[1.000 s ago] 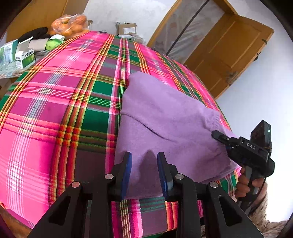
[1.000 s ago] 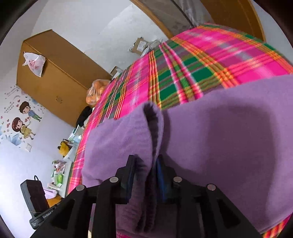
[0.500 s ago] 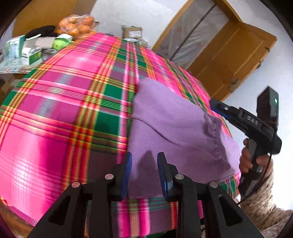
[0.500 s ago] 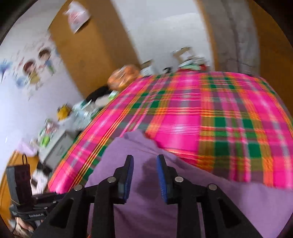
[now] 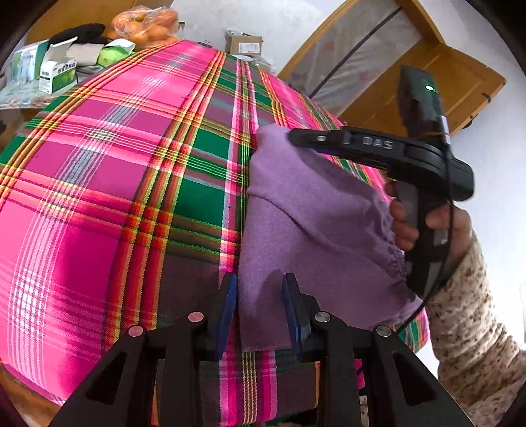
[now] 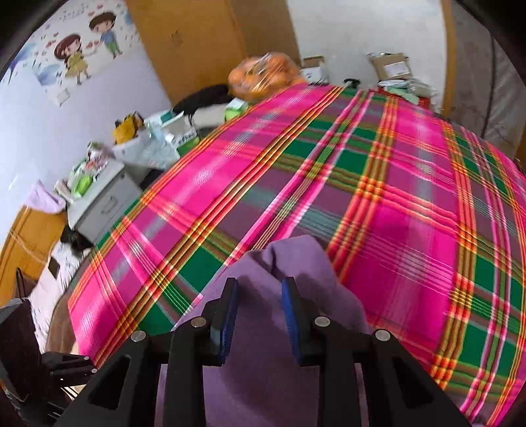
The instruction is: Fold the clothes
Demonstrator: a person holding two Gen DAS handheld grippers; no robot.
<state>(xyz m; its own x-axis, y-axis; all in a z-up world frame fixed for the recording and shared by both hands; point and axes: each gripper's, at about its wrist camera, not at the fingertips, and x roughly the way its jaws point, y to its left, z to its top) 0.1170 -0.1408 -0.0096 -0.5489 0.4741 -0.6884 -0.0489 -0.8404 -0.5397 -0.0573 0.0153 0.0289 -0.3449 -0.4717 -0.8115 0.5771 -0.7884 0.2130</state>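
A purple garment (image 5: pixel 312 223) lies folded on the pink and green plaid bedspread (image 5: pixel 115 180), with its gathered waistband (image 5: pixel 394 259) at the right. My left gripper (image 5: pixel 259 308) is open, low over the garment's near left corner, with nothing held. In the left wrist view a hand (image 5: pixel 411 223) holds my right gripper (image 5: pixel 296 138) above the garment's far end. In the right wrist view my right gripper (image 6: pixel 259 305) is open over the purple garment (image 6: pixel 289 259), and its fingers (image 6: pixel 228 308) grip nothing.
A bag of oranges (image 5: pixel 144 23), small boxes (image 5: pixel 56 69) and a cardboard box (image 5: pixel 245 46) lie past the bed's far edge. A wooden door (image 5: pixel 427 75) stands at the right. A grey cabinet (image 6: pixel 102 203) with clutter stands beside the bed.
My right gripper was shut on a fold of the purple garment a second ago. It has let go, opened, risen and moved toward the garment's far end. My left gripper stays open near the same corner.
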